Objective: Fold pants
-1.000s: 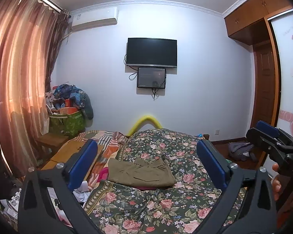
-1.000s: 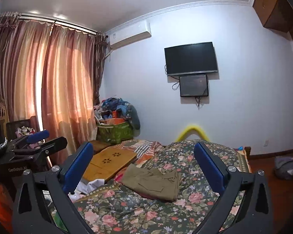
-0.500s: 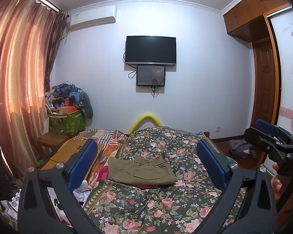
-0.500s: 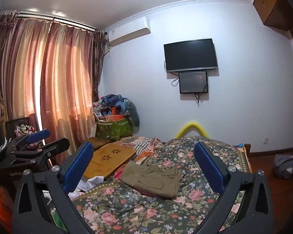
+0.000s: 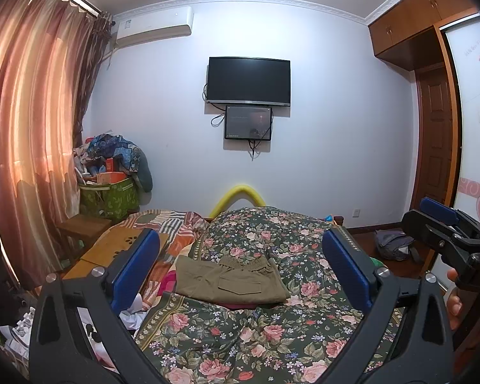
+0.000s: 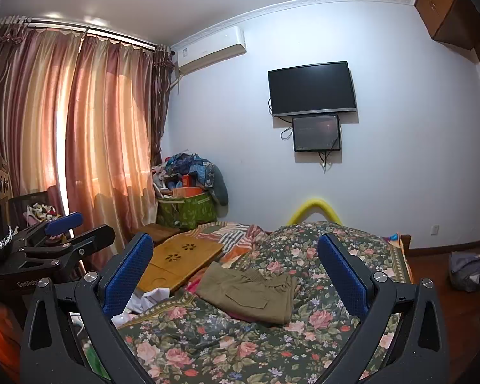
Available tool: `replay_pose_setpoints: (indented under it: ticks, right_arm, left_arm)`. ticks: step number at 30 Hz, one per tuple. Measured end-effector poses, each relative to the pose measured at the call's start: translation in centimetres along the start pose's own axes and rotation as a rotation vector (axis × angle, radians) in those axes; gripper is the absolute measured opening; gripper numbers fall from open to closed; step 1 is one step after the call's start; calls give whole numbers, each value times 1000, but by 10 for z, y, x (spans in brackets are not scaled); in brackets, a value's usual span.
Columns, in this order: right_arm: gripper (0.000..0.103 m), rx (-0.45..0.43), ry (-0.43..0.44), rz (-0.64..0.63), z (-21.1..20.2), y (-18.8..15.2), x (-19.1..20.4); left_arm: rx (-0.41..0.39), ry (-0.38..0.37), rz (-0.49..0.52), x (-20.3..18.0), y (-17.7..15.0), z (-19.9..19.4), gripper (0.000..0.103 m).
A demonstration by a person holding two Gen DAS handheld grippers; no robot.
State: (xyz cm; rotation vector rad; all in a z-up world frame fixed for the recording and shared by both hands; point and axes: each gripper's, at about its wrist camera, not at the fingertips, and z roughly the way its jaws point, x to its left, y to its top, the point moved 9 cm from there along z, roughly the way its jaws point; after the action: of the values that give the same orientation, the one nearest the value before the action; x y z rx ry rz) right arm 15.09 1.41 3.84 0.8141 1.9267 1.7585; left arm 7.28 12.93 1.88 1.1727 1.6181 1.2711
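Note:
Olive-green pants [image 5: 232, 280] lie folded in a flat rectangle on the floral quilt [image 5: 256, 345], waistband toward the far wall; they also show in the right wrist view [image 6: 249, 292]. My left gripper [image 5: 240, 268] is open and empty, held well above and short of the pants. My right gripper [image 6: 236, 275] is open and empty too, raised back from the bed. Each gripper shows in the other's view: the right one [image 5: 448, 230] at the right edge, the left one [image 6: 67, 236] at the left.
A wooden lap tray [image 6: 179, 262] and striped bedding [image 5: 172, 224] lie left of the pants. A green bin [image 5: 108, 195] piled with clothes stands by the curtains. A yellow foam tube [image 5: 236, 195] arches at the bed's foot. A bag [image 5: 393, 244] lies on the floor at right.
Both grippers have tilted slightly downward, so the bed and pants sit a little lower and closer in view. The pants have not moved. Both grippers stay open.

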Motion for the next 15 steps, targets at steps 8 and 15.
replay_pose_setpoints:
  ticks: [8,15]
  right_arm:
    - [102,1,0,-1,0,0,-1]
    - [102,0,-1,-1,0,0,-1]
  left_arm:
    - [1,-1,-2,0,0,1,103]
    - [6,-12,-3,-3,-2,2,103]
